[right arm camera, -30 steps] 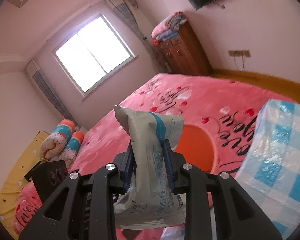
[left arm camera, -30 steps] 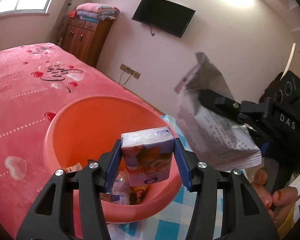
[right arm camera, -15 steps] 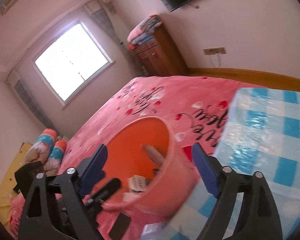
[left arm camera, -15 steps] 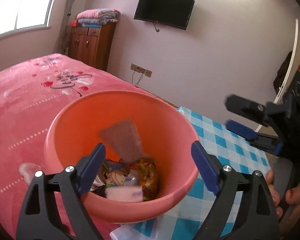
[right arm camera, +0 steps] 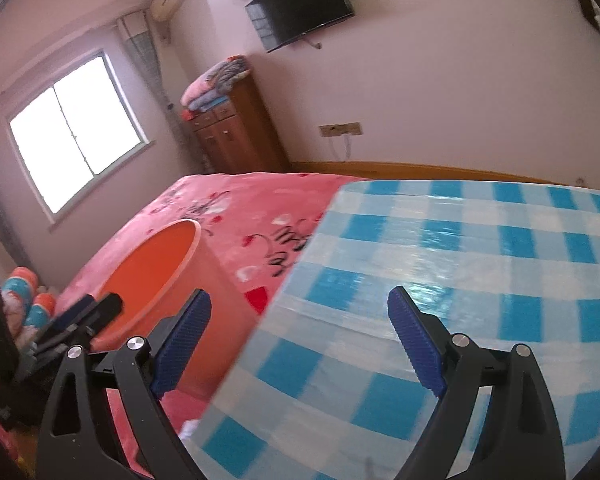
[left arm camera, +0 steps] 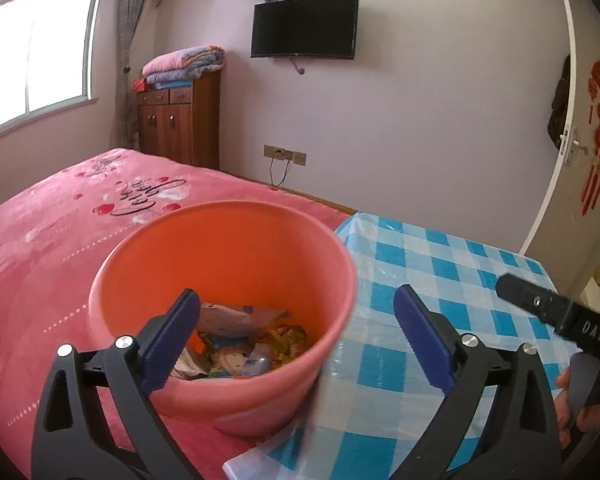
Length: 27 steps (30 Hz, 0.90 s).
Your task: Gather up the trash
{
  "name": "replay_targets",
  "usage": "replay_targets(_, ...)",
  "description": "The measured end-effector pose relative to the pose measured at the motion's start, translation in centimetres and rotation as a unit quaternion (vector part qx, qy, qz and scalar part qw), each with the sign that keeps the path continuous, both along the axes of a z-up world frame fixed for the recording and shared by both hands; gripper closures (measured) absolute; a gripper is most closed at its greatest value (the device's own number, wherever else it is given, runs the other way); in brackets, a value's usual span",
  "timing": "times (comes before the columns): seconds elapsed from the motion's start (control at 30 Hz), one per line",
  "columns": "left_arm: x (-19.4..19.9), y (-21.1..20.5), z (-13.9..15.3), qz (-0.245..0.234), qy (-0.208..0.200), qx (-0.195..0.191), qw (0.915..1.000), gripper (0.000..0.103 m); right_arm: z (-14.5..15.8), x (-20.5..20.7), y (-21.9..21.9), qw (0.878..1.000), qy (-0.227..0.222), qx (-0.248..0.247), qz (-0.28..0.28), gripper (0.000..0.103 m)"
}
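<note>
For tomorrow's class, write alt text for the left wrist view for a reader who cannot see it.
An orange bucket holding crumpled wrappers stands on a pink bedspread, against a blue-checked tablecloth. The left tool is open and empty before it. The right tool reaches in from the right edge.

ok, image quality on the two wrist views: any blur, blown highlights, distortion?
Left wrist: mostly sharp, window blown out, fisheye bends the door frame. Right wrist: motion blur smears the checked tablecloth and orange bucket; window clipped white, glare streaks on the cloth.
</note>
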<state>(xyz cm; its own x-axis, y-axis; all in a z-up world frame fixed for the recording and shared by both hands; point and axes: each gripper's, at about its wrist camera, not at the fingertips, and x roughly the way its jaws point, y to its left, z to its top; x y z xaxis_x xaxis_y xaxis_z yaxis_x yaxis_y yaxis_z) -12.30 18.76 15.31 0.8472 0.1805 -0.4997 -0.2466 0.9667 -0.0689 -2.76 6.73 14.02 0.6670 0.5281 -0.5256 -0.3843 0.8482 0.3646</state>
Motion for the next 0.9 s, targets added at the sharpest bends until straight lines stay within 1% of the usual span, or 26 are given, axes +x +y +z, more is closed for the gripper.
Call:
replay_targets(0.07,-0.1,-1.0,0.2,-0.007,-0.004,0.008,0.9999,0.004,-0.3,-0.4,-1.3,1.0,-0.001,-0.005,-0.015,0.01)
replay_targets(0.1,0.0,-1.6,0.4,-0.013,-0.003,0.011,0.9998,0.004,-0.4,-0.7,-1.8,1.0,-0.001,-0.005,-0.021,0.01)
replay_targets(0.33,0.4,-5.1,0.0,-0.04,0.004,0.014,0.9991,0.004,-0.7,-2.0,-5.9,0.998,-0.009,-0.015,-0.067,0.01)
replay_targets(0.57,0.8,-8.1,-0.7,-0.064,0.012,0.011,0.9978,0.004,-0.7,-3.5,-8.7,0.994,-0.025,-0.033,-0.1,0.01)
replay_targets(0.9,1.6,-11.9,-1.9,-0.093,0.029,0.014,0.9952,0.004,-1.6,-5.1,-12.4,0.988,-0.027,-0.049,-0.143,0.01)
